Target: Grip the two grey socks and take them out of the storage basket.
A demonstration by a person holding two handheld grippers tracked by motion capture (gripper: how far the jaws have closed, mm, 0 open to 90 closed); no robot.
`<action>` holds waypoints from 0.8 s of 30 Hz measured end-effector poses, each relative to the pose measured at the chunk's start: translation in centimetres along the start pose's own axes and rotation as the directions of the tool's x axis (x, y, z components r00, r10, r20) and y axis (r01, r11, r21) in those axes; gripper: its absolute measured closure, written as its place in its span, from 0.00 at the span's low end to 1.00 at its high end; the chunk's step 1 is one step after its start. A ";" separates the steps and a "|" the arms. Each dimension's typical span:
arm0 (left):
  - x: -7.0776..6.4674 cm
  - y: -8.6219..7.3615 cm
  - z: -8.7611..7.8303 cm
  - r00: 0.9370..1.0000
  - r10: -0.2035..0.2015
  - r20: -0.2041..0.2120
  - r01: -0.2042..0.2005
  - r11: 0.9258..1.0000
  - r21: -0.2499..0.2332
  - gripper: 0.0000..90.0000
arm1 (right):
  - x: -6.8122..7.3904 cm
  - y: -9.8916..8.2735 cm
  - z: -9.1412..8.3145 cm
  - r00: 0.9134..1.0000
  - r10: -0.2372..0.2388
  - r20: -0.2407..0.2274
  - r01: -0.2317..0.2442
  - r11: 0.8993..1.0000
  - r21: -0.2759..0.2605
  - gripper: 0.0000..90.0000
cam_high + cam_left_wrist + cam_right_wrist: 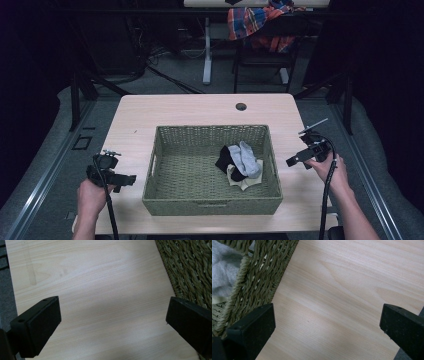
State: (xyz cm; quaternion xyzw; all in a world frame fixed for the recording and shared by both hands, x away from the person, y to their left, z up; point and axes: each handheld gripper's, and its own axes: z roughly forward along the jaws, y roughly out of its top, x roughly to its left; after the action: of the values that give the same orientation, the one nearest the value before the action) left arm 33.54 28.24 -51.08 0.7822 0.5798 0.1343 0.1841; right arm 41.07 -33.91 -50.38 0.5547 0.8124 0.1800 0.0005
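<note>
So here's the setup: a rectangular olive-green woven wicker basket sits in the middle of a light wooden table, and inside it, bunched toward the right half, is a little pile of socks: a light grey sock lying on top, a black sock under its left side, and a cream one peeking out below.

The left gripper hangs just off the basket's left wall, jaws spread wide with nothing but bare tabletop between them. Same story for the right gripper: jaws standing wide apart, empty, hovering over the wood just outside the basket's right wall. In the right gripper view you can see the grey fabric through the weave at the top left, so that wall is the only thing between it and the pile.

The bit that matters: the socks lie well over to the right side, so the right hand is clearly nearer. The grey sock's long axis runs roughly front to back, tilted a little. My guess is the right gripper has to lift over the rim, then come down across that axis.
</note>
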 end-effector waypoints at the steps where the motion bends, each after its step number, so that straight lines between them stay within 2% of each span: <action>1: 0.0 0.0 0.0 1.000 0.001 -0.003 -0.001 1.000 0.001 0.00 | 0.0 0.1 0.0 1.000 -0.011 0.000 0.011 1.000 0.006 0.00; 10: 0.2 -0.2 -0.1 1.000 -0.006 -0.004 0.006 1.000 0.001 0.00 | 0.4 0.2 -0.4 1.000 0.006 -0.007 -0.007 1.000 -0.021 0.01; 13: 0.3 -0.3 -0.3 1.000 -0.012 -0.008 0.012 1.000 -0.003 0.00 | 0.3 0.5 -1.1 1.000 -0.015 -0.011 0.015 1.000 -0.017 0.01; 14: 0.3 -0.3 -0.3 1.000 -0.013 -0.008 0.013 1.000 -0.008 0.00 | 0.5 0.5 -1.2 1.000 -0.002 -0.017 0.002 0.999 -0.041 0.02; 15: 0.3 -0.3 -0.3 1.000 -0.011 -0.008 0.011 1.000 -0.003 0.00 | 0.5 0.5 -1.4 1.000 -0.004 -0.027 0.003 0.999 -0.037 0.02; 17: 0.3 -0.3 -0.2 1.000 -0.007 -0.003 0.007 1.000 -0.004 0.00 | 1.0 0.8 -2.0 1.000 -0.019 -0.002 0.018 0.999 -0.045 0.02; 24: 0.0 -0.2 -0.1 1.000 0.002 0.005 -0.002 1.000 -0.007 0.00 | 1.9 1.3 -3.4 0.998 -0.054 -0.011 0.053 0.996 -0.073 0.02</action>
State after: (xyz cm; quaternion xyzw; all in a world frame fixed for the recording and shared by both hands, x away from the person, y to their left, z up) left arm 33.35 28.29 -51.02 0.7825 0.5781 0.1346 0.1879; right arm 40.79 -32.81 -46.46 0.5311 0.8198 0.2130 0.0201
